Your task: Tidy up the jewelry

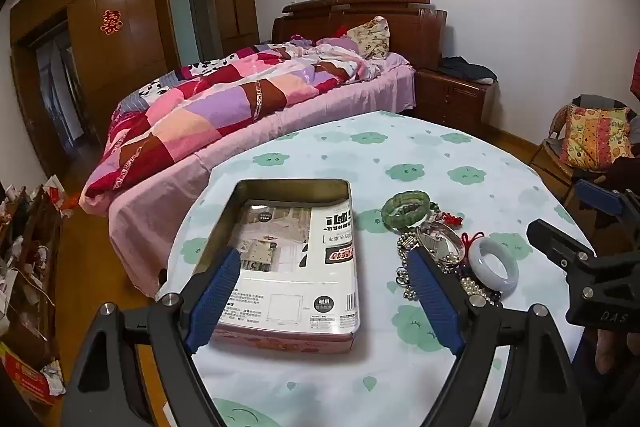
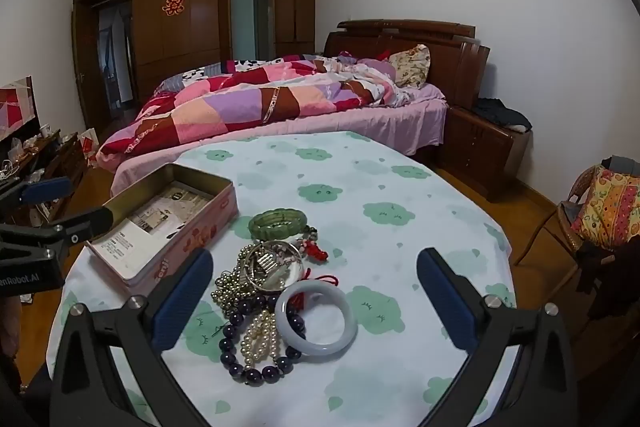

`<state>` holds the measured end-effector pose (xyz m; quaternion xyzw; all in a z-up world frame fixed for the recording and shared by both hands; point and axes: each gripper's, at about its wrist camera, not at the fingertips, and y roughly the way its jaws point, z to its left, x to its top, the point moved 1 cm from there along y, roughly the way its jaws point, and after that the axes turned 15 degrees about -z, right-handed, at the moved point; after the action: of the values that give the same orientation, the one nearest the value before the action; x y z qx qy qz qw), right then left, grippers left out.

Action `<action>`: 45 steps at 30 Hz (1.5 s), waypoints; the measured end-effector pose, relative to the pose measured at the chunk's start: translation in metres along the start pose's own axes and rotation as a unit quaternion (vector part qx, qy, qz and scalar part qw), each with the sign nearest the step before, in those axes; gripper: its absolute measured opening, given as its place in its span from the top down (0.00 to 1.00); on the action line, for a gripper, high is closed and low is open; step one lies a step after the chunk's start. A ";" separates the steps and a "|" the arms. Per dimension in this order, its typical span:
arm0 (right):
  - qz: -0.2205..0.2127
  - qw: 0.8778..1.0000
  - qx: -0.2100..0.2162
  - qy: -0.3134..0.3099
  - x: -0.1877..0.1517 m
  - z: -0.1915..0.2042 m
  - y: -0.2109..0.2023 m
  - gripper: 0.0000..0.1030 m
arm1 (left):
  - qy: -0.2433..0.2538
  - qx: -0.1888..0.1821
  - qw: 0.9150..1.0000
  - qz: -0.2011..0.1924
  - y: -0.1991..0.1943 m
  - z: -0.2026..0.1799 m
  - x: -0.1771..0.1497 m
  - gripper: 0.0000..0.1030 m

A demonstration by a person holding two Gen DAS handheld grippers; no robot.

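Your left tongs (image 1: 322,297) stand wide apart with nothing between the blue pads, hanging over the near end of the open tin box (image 1: 288,259) on the desk (image 1: 420,155). Your right tongs (image 2: 316,297) are likewise spread and empty, poised above the jewelry pile (image 2: 276,291). Nearest you in that pile lie a dark bead bracelet (image 2: 256,367) and a pearl strand (image 2: 260,339), with the pale bangle (image 2: 320,319) just beside them on the right. Beyond these sit a tangle of metal beads (image 2: 232,283), a silver bangle (image 2: 276,267) and a red knotted cord (image 2: 316,253). The green bracelet (image 2: 278,223) lies at the far edge of the pile, close to the box. Printed paper (image 1: 296,247) lines the box. Behind the desk stands a bed (image 2: 280,107) with a patchwork quilt.
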<state>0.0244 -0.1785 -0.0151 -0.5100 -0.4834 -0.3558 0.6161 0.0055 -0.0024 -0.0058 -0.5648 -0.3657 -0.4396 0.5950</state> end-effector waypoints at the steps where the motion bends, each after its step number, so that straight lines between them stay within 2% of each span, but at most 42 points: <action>1: 0.001 1.000 0.000 0.000 0.000 0.000 0.000 0.00 | -0.009 -0.011 1.000 0.009 0.002 0.001 0.000 0.17; 26: 0.016 1.000 0.002 -0.001 -0.007 0.002 0.003 0.00 | -0.006 -0.007 1.000 0.011 0.003 0.004 -0.003 0.17; 40: 0.016 1.000 0.001 -0.001 -0.007 0.002 0.003 0.00 | -0.008 -0.009 1.000 0.012 0.007 0.019 -0.010 0.17; 41: 0.017 1.000 0.002 -0.001 -0.007 0.002 0.004 0.00 | -0.006 -0.005 1.000 0.011 0.004 0.006 -0.004 0.17; 45: 0.018 1.000 0.002 0.000 -0.007 0.001 0.004 0.00 | -0.007 -0.003 1.000 0.011 0.004 0.010 -0.006 0.17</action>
<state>0.0259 -0.1765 -0.0228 -0.5173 -0.4750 -0.3436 0.6234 0.0079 0.0078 -0.0119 -0.5740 -0.3621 -0.4299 0.5955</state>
